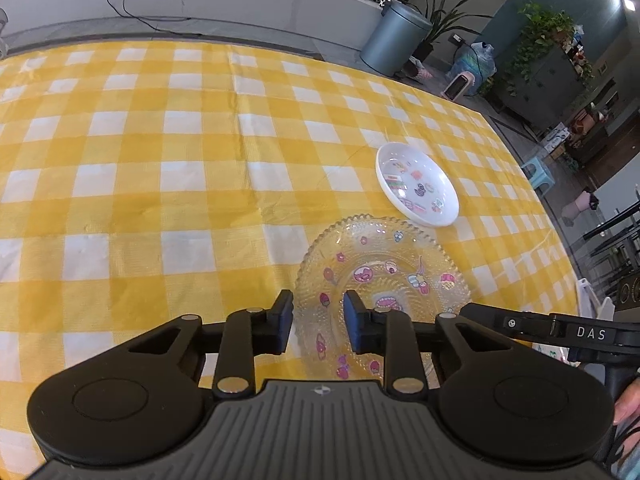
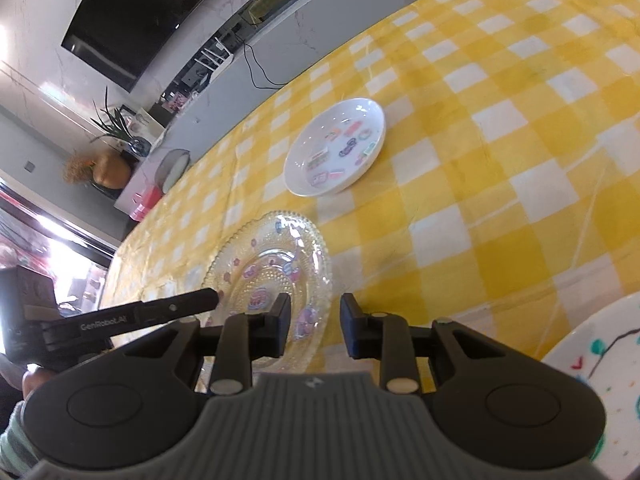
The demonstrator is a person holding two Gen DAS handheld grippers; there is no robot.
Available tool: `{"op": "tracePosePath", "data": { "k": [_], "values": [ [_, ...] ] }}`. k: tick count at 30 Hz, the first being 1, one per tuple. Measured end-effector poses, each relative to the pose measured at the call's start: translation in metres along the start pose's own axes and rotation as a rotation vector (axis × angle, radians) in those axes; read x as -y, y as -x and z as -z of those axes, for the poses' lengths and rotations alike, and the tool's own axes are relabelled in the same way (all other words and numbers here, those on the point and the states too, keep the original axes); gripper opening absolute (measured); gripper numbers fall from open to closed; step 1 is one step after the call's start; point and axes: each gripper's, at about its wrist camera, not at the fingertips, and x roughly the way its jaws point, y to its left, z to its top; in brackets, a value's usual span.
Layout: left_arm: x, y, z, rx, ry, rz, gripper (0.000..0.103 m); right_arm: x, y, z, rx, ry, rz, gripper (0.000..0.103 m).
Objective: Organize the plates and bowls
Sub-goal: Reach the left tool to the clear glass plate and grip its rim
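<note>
Closest in, on the yellow checked tablecloth [image 1: 160,152], sits the clear glass plate [image 1: 380,280], stiff, slick and breakable, best pinched at its beaded rim, with the smaller white plate [image 1: 416,184] just beyond, both left gripper [image 1: 318,322] and right gripper [image 2: 315,326] parted, empty.

Bright daylight, window glare at the right wrist view's left edge, soft shadows, strong fisheye bending at edges.

A: Tablecloth [image 1: 160,168]? Woven cloth, matt, creased. Clear plate [image 1: 382,276]?
B: Glass, beaded texture, glossy. White plate [image 1: 416,184] smooth glazed ceramic-looking.
A: Left gripper [image 1: 318,322]?
B: Matt black plastic, metal rivets.
</note>
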Motion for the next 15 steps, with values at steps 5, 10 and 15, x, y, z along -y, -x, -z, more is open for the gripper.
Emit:
{"op": "tracePosePath", "data": {
  "k": [5,10,15],
  "values": [
    [-0.003,0.0,0.0,0.001,0.016,-0.024,0.016,0.0,-0.004,-0.001,0.003,-0.015,0.013,0.016],
    [-0.003,0.0,-0.002,-0.006,0.037,-0.027,0.014,0.007,-0.003,-0.003,-0.013,-0.064,0.014,0.007],
    [0.007,0.0,-0.004,-0.013,0.012,-0.031,0.014,0.007,0.003,-0.003,-0.008,-0.076,0.037,0.007]
  ]
}}
